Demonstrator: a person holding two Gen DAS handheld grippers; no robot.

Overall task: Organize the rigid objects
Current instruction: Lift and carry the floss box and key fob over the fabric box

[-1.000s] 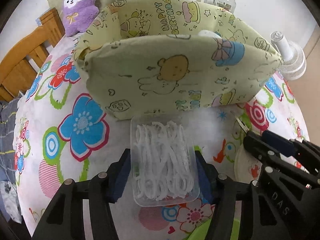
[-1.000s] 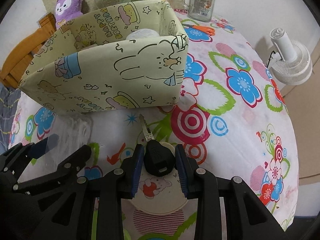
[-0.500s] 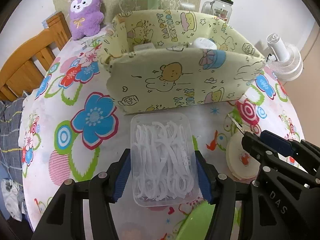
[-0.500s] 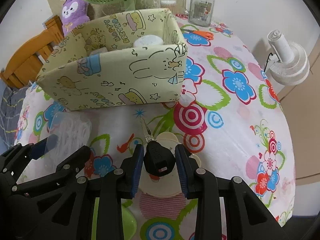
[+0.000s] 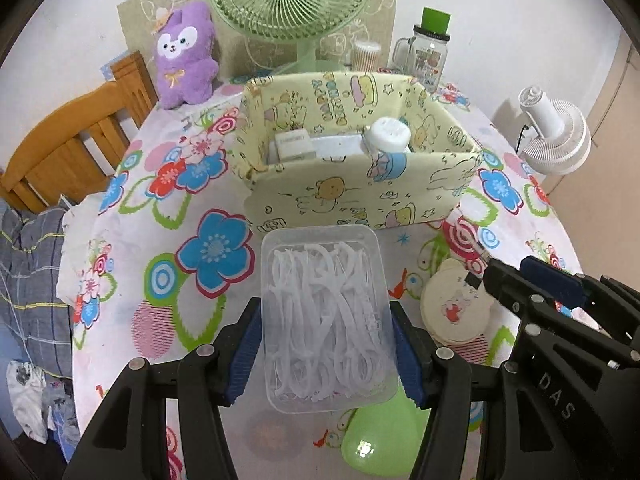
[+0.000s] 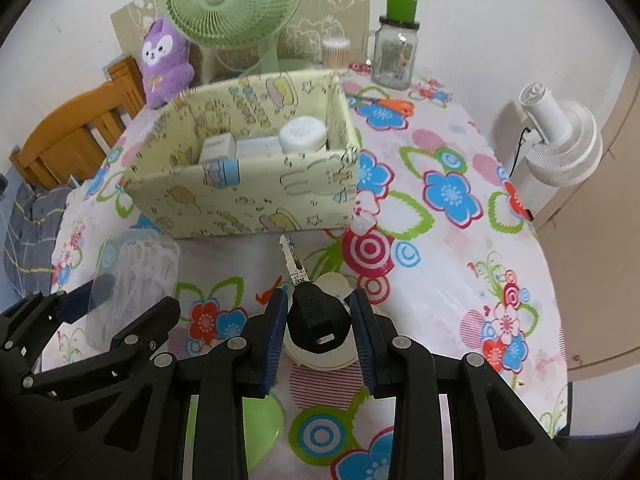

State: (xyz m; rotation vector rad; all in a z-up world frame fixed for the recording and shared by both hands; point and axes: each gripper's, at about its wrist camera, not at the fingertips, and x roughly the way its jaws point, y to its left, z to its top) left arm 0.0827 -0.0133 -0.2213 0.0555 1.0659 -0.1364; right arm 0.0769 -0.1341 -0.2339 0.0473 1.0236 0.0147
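Clear plastic box of white floss picks [image 5: 326, 320]: rectangular, lidded, carried above the flowered tablecloth [image 5: 168, 208], clamped by its long sides between the blue pads of the left gripper [image 5: 326, 344], jaws set part-way apart to the box's width; its far end points toward the storage box. Black-headed key [image 6: 316, 312]: metal blade pointing forward and slightly left, head pinched between the pads of the right gripper [image 6: 320, 320], jaws drawn narrow on it; held off the table, over a round cream coaster [image 6: 320, 356] with a small cartoon print. In the left wrist view the right gripper appears at the right edge, beside the floss box; in the right wrist view the left gripper and its box appear at the lower left. Fabric storage box [image 5: 356, 184]: pale yellow with cartoon animals and lettering, open-topped, standing on the cloth just beyond both held items. Contents: a white round-capped container [image 5: 388, 136] at the right, a small white carton [image 5: 294, 146] at the left, a flat pale item between them, not identifiable. Green bowl or dish [image 5: 380, 440]: on the table beneath the grippers, partly hidden. Rear of table: green desk fan [image 5: 288, 0], purple plush toy [image 5: 184, 56], glass mug-jar with green lid [image 5: 430, 52], tub of cotton swabs [image 5: 365, 54]. Orange-handled scissors [image 6: 394, 106] lie to the right of the storage box. Off the table: white floor fan [image 5: 556, 136] at right; wooden chair [image 5: 76, 140] at left, with checked cloth [image 5: 28, 264] below it.
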